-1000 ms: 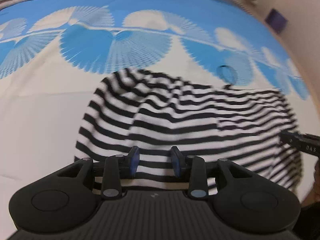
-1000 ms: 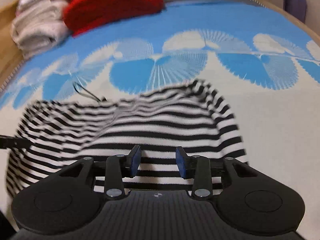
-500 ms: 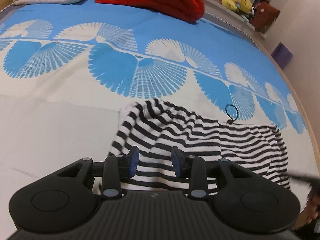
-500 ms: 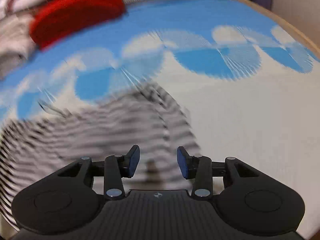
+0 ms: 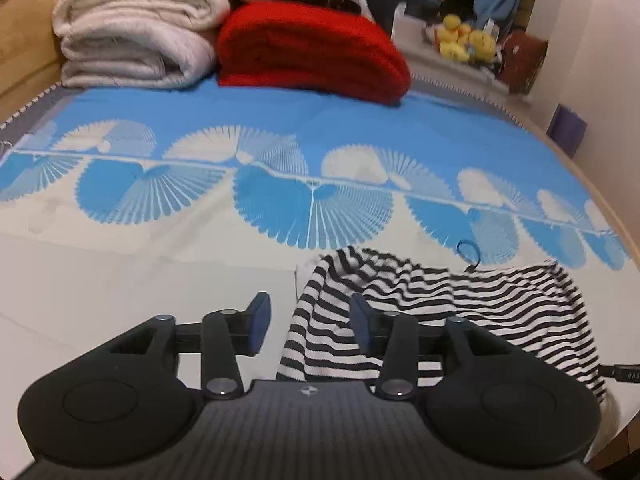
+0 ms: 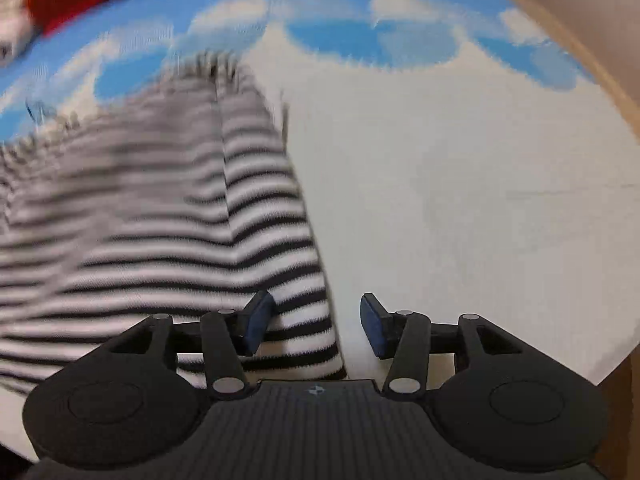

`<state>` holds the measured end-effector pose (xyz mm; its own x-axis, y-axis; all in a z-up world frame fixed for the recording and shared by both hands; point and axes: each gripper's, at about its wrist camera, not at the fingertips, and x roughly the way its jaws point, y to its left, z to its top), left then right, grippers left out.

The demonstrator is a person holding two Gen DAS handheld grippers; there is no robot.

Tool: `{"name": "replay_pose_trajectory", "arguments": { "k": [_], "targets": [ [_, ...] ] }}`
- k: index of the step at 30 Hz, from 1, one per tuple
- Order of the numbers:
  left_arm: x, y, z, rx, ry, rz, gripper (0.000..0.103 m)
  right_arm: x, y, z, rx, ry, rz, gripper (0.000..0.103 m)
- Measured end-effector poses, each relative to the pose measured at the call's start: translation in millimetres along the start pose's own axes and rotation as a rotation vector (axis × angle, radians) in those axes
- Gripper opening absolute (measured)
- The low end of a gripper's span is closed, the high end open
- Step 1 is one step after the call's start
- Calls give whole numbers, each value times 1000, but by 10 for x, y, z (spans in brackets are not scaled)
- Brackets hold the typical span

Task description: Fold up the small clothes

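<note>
A black-and-white striped garment [image 5: 432, 304] lies rumpled on the bed cover, low and right in the left wrist view. My left gripper [image 5: 306, 322] is open, its jaws over the garment's left edge, nothing held. In the blurred right wrist view the striped garment [image 6: 160, 220] fills the left half. My right gripper [image 6: 316, 324] is open over the garment's right edge, empty. A tip of the right gripper [image 5: 624, 372] shows at the right edge of the left wrist view.
The bed cover [image 5: 120, 272] is white near me with blue fan shapes farther off. Folded white blankets [image 5: 136, 36] and a red blanket [image 5: 312, 52] are stacked at the far end. A black hair tie [image 5: 467, 249] lies by the garment. A wall [image 5: 600, 80] stands on the right.
Both grippers have pulled back and outward from the garment's middle to its opposite edges. The left view tilted up, bringing the stacked blankets into sight. The right view swung right, still blurred.
</note>
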<state>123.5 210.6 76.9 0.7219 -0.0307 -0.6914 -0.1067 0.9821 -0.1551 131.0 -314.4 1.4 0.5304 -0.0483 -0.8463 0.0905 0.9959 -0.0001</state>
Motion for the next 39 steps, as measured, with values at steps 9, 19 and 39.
{"name": "replay_pose_trajectory", "arguments": {
  "k": [9, 19, 39],
  "targets": [
    [-414, 253, -349, -52, -43, 47, 62, -625, 325, -325, -33, -207, 75, 50],
    [-528, 843, -338, -221, -91, 103, 62, -753, 1186, -641, -200, -275, 185, 19],
    [-547, 1711, -331, -390, -79, 153, 62, -722, 4131, -1201, -990, -259, 473, 59]
  ]
}}
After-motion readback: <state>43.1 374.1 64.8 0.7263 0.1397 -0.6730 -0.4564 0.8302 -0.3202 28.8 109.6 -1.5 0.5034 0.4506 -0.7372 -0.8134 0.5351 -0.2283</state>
